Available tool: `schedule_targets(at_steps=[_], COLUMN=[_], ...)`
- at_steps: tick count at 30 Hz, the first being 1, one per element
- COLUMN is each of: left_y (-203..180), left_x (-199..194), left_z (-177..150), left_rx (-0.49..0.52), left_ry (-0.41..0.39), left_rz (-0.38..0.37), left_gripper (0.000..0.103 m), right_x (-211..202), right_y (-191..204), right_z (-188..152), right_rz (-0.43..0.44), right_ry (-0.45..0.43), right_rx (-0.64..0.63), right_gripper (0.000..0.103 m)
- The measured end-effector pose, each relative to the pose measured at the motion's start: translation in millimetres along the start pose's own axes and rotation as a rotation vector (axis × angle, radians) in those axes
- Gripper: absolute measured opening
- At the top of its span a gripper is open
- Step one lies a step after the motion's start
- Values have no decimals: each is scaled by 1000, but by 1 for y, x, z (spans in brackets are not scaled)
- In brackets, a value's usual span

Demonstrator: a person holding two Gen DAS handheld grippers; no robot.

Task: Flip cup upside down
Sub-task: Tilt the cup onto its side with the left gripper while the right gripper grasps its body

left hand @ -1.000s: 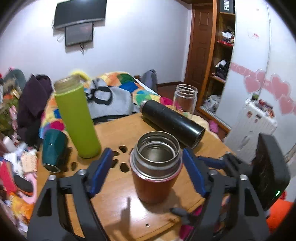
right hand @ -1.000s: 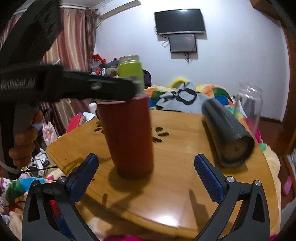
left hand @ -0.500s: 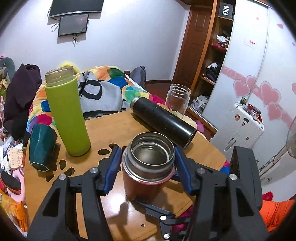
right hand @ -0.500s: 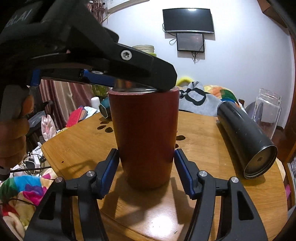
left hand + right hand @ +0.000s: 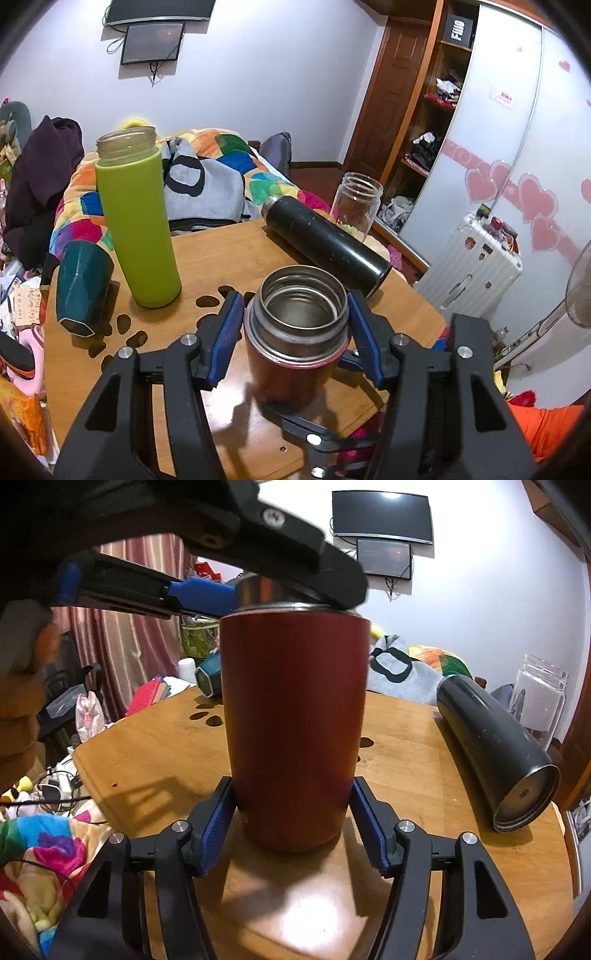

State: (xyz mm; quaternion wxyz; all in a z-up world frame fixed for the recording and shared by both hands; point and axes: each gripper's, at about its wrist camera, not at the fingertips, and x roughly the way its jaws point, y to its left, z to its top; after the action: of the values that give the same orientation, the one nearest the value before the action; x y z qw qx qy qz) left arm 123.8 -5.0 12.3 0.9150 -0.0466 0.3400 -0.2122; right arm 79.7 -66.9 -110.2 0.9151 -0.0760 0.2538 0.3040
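A red steel cup [image 5: 295, 332] stands upright, mouth up, on the wooden table [image 5: 221, 258]. My left gripper [image 5: 295, 325] is shut on the cup's steel rim, its blue pads [image 5: 227, 332] pressing both sides. In the right wrist view the cup [image 5: 295, 720] fills the middle, and my right gripper [image 5: 293, 819] is shut on its lower body near the base, with the pads [image 5: 214, 827] against it. The left gripper's black fingers [image 5: 258, 535] cross above the rim in that view.
A green bottle [image 5: 136, 229] stands upright at the left, a teal cup [image 5: 83, 284] lies beside it. A black flask [image 5: 325, 243] lies on its side at the right, with a glass jar [image 5: 356, 206] behind it. A bed with clutter lies beyond the table.
Both grippers closed in on the cup: the left's pads came onto the rim and the right's pads onto the lower body. The cup still stands upright.
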Motion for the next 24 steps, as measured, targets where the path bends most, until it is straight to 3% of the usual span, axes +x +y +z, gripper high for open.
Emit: schedule_targets(at_steps=[5,10,14,16,18,24], left_y=[16,25,26,33,38,34], left_x=[-6,3,22,27,30,30], left_z=[2,-4,-15,-19,-22,-28], left_rx=[-25,-39,-18,-36,-56,-24], left_ry=[-31,-21,7,20,33,36], left_rz=[21,10,84,77,51,52], left_gripper=[57,45,44,42,31,31], right_x=[-22,-35,-36,-36,-38,-36], right_y=[6,7,8,6,5,5], right_z=[-5,-11,-11,-12,-12,-11], right_rz=[1,-2,2,10,4,0], right_ry=[-25,-42,-51,-54,-53,-53], right_rx=[-46,-77,-84,-77,-71,-67], right_gripper=[59,59,59,59,58,59])
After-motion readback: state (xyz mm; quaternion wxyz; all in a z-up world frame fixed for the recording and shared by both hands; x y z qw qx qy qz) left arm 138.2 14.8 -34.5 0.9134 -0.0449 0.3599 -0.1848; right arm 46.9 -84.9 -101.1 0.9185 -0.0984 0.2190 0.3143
